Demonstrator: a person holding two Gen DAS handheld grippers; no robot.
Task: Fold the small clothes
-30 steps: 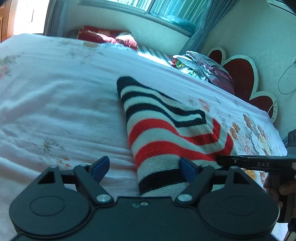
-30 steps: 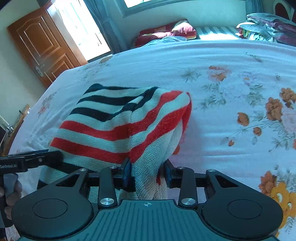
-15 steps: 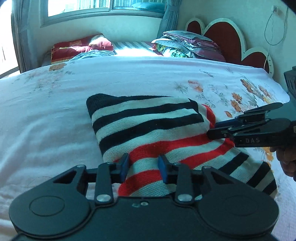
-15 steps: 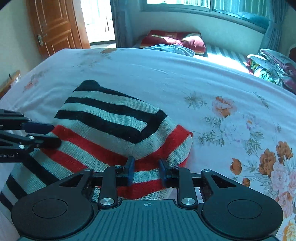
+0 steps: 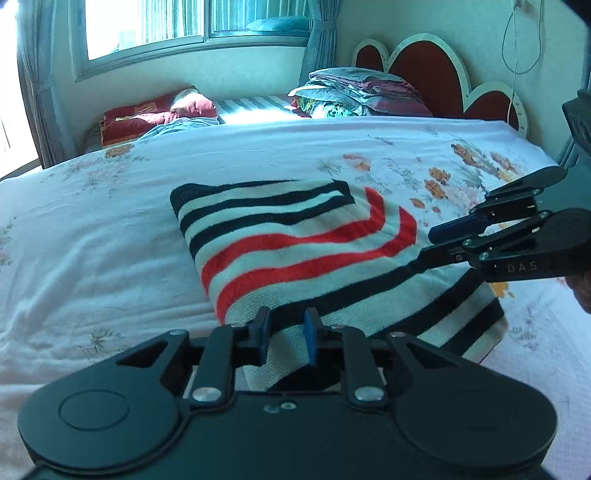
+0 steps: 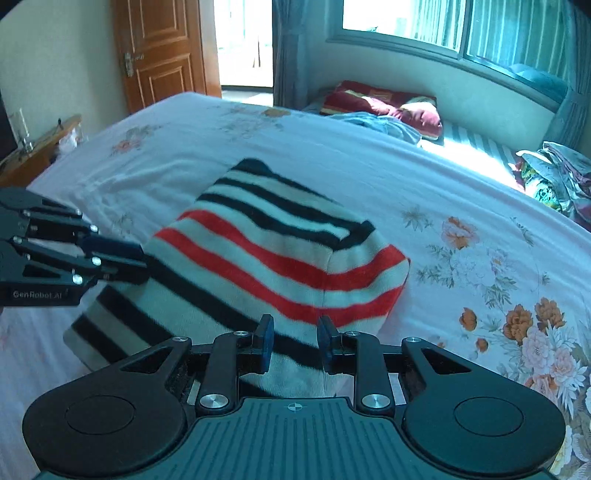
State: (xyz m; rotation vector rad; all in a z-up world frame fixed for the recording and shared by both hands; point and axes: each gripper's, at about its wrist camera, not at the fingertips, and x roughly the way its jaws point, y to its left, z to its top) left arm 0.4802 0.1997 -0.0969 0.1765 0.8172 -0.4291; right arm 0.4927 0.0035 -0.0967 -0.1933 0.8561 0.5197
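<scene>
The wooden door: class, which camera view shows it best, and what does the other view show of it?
The right wrist view: the wooden door stands at upper left beside a bright doorway. The left wrist view shows none of it.

Sweater [image 5: 295, 251] lies flat on bed [image 5: 92, 240], folded over itself, near the front edge. Left gripper [image 5: 284, 334] at sweater's near hem, fingers either side of the cloth. Right gripper [image 6: 293, 341] at the adjoining hem, cloth between its fingers; in left wrist view it enters from the right, touching the sweater's right side. Behind sweater: pillow [image 5: 159, 114] far left under window [image 5: 147, 26], bedding pile [image 5: 354, 92] far right before headboard [image 5: 424, 70]. Door [image 6: 159, 48] beyond bed's far left corner.
</scene>
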